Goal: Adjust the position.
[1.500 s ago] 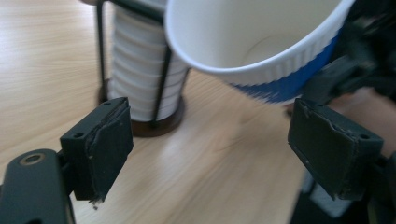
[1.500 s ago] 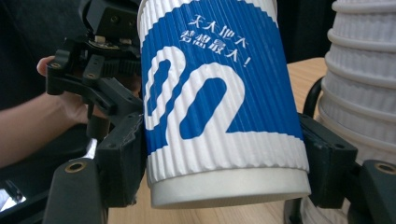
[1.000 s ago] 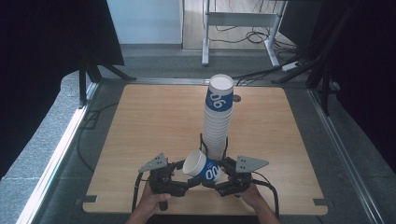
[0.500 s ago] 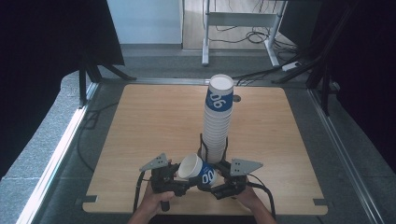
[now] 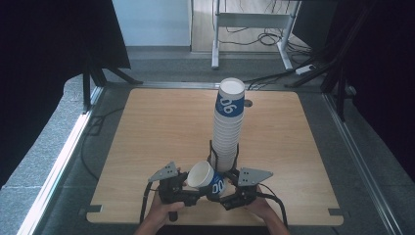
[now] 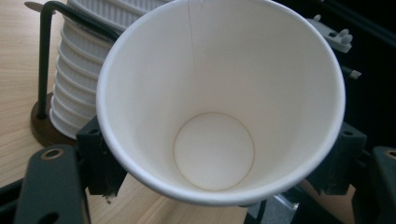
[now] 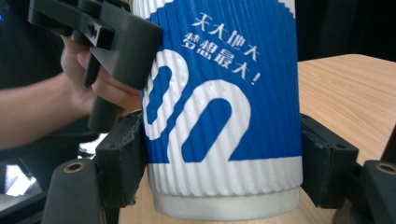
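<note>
Pale wood is your worktop (image 5: 147, 147), squared off on a grey floor. Near its middle, a little toward the far edge, your tall stack (image 5: 228, 127) of ribbed paper cups stands upright in a black wire holder (image 5: 211, 152), the top one banded blue with white numerals.

At the near edge, just in front of the stack's foot, you hold one cup (image 5: 205, 178) off the wood between both tools. It lies tipped over, its white mouth turned toward your left and its blue base toward your right.

Your left gripper (image 5: 188, 188) has just been closing, and its view shows the jaws set against either side of the cup's wall just below the rim, so it is clamped on the cup; you look straight down the white inside to the round bottom.

Your right gripper (image 5: 222, 192) has eased out a shade, yet its view shows both pads (image 7: 122, 154) pressed on the ribbed blue wall near the base, so it too grips the cup. Your left hand (image 7: 100, 86) and its tool sit beyond the cup there.
</note>
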A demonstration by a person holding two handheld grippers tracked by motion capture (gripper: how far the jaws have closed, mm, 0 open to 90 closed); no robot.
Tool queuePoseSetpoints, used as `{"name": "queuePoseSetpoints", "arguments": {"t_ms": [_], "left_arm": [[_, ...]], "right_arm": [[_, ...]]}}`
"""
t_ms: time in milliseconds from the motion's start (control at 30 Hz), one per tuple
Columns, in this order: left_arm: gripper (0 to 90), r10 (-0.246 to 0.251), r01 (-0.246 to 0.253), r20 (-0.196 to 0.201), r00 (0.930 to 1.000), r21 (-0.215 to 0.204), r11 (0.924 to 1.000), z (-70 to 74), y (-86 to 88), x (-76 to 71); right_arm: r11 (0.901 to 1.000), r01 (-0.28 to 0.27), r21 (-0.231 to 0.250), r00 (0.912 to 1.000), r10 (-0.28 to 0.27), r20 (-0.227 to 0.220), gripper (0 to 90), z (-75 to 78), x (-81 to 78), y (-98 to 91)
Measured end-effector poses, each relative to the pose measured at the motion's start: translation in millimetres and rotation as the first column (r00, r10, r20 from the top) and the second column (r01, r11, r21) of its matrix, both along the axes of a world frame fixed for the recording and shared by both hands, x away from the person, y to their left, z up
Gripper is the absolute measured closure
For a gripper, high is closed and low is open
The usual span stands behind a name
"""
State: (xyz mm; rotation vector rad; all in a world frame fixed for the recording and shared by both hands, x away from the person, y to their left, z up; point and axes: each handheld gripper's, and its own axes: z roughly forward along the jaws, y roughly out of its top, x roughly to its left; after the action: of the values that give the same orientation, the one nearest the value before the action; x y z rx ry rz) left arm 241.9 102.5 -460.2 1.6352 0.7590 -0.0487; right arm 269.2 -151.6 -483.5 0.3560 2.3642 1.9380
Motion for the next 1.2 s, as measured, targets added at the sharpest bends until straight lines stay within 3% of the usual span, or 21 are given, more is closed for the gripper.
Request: {"name": "queuePoseSetpoints", "arguments": {"t_ms": [267,400,433,467,500,600,833,867,933,1033,1067,1133,1200], "left_arm": [[21.1,0.015,-0.016,0.025,0.9996,0.017,0.9997,2.4,3.1,-0.3],[21.1,0.032,-0.034,0.049,0.9983,0.047,0.9983,5.9,5.5,-1.5],[21.1,0.046,-0.051,0.069,0.9966,0.082,0.9953,8.1,6.0,-2.6],[21.1,0.046,-0.051,0.069,0.9966,0.082,0.9953,8.1,6.0,-2.6],[21.1,0.059,-0.068,0.086,0.9945,0.11,0.9915,9.3,5.8,-3.4],[21.0,0.073,-0.086,0.101,0.9922,0.13,0.9877,9.6,5.5,-4.0],[21.0,0.105,-0.14,0.148,0.9835,0.258,0.9559,8.8,0.5,-5.4],[21.0,0.105,-0.14,0.148,0.9835,0.258,0.9559,8.8,0.5,-5.4],[21.0,0.106,-0.155,0.165,0.9806,0.321,0.9342,8.5,-3.6,-6.5],[20.9,0.106,-0.162,0.167,0.9803,0.376,0.9122,8.9,-7.3,-7.2],[20.9,0.106,-0.162,0.167,0.9803,0.376,0.9122,8.9,-7.3,-7.2],[20.9,0.1,-0.165,0.172,0.9799,0.419,0.8926,9.1,-10.4,-8.3],[20.8,0.091,-0.162,0.175,0.9803,0.449,0.8786,9.3,-13.2,-9.6]], "right_arm": [[0.9976,0.035,-0.06,0.9992,-0.034,0.022,20.6,-0.3,-0.7,0.8],[0.9961,0.045,-0.075,0.9986,-0.043,0.031,19.5,0.2,-1.4,0.6],[0.9953,0.05,-0.083,0.9982,-0.047,0.037,19.4,0.5,-2.1,-0.2],[0.9953,0.05,-0.083,0.9982,-0.047,0.037,19.4,0.5,-2.1,-0.2],[0.9943,0.055,-0.092,0.9978,-0.051,0.043,19.2,0.8,-3.0,-0.9],[0.9912,0.066,-0.115,0.9963,-0.059,0.062,19.2,1.0,-4.1,-1.0],[0.9844,0.082,-0.156,0.994,-0.07,0.084,18.6,-0.7,-5.3,-0.6],[0.9844,0.082,-0.156,0.994,-0.07,0.084,18.6,-0.7,-5.3,-0.6],[0.98,0.095,-0.175,0.9914,-0.077,0.106,18.5,-0.7,-6.4,0.4],[0.9754,0.108,-0.192,0.9886,-0.085,0.124,18.5,-1.3,-7.7,2.1],[0.9754,0.108,-0.192,0.9886,-0.085,0.124,18.5,-1.3,-7.7,2.1],[0.9696,0.116,-0.215,0.9862,-0.087,0.141,18.5,-2.1,-9.2,4.7],[0.9663,0.12,-0.228,0.9849,-0.086,0.15,18.4,-2.9,-10.2,7.0]]}}
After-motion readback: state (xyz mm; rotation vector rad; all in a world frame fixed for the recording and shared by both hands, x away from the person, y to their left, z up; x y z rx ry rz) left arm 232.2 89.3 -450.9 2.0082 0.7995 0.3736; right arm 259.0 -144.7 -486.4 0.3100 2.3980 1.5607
